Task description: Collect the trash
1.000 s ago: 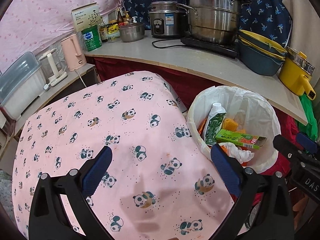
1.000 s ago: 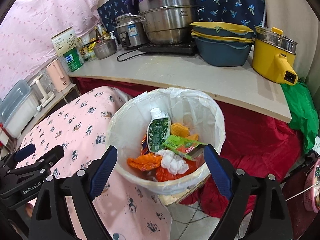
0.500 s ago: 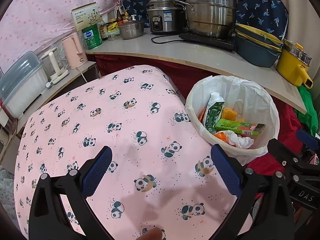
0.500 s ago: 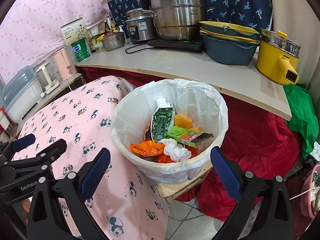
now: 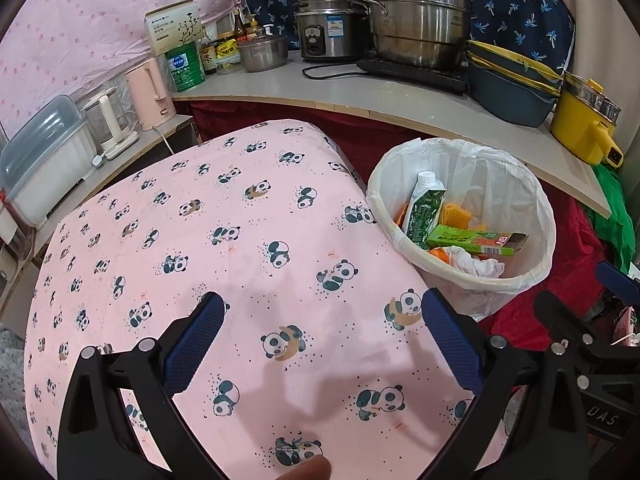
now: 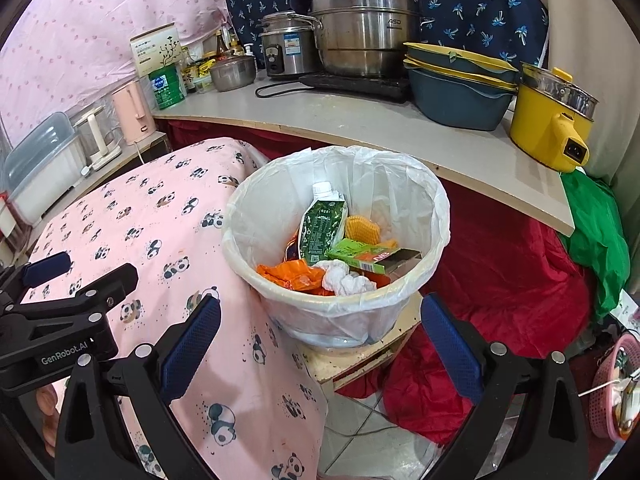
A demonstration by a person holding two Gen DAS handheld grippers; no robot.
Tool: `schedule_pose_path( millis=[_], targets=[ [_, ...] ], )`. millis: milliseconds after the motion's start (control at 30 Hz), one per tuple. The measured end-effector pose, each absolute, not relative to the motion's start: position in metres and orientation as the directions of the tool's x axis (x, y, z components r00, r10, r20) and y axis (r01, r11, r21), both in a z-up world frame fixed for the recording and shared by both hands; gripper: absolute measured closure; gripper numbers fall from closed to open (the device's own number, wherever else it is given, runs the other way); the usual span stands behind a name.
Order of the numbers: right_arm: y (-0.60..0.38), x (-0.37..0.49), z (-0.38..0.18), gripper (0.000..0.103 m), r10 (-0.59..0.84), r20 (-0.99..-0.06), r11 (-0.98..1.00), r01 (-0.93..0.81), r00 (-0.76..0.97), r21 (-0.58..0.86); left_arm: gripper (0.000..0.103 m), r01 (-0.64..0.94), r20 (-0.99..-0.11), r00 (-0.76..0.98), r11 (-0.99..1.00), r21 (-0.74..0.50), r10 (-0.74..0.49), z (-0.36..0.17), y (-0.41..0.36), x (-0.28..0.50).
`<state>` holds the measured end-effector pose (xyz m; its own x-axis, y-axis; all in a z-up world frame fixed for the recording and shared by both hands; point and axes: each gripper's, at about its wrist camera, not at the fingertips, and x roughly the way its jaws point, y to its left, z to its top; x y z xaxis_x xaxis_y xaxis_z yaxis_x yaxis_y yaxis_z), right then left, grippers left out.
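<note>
Beside the panda cloth point(image 5: 248, 240), bin point(image 6: 434, 216) full; both tongs empty.

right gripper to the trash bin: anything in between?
Nothing in the way. Right wrist view shows the open right gripper just short of the trash bin, only its front wall ahead.

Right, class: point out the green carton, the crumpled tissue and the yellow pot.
green carton point(image 6: 322, 228), right wrist view, on its printed front face.
crumpled tissue point(image 6: 346, 280), right wrist view, on its white middle.
yellow pot point(image 6: 538, 130), right wrist view, on its yellow side wall.
</note>
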<state>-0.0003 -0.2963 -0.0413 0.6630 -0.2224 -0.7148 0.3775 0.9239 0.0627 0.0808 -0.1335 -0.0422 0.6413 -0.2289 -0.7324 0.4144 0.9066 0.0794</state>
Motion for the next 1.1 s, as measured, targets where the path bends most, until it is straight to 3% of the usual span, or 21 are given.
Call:
schedule_pose_path(
  millis=[1100],
  targets=[
    [-0.2907, -0.0056, -0.0466, 0.007, -0.225, -0.724, 0.926, 0.374, 0.652, 0.049, 0.008, 0.389, -0.727, 0.657, 0.916, 0.099, -0.200, -0.0466, -0.1305, 0.0716]
  ],
)
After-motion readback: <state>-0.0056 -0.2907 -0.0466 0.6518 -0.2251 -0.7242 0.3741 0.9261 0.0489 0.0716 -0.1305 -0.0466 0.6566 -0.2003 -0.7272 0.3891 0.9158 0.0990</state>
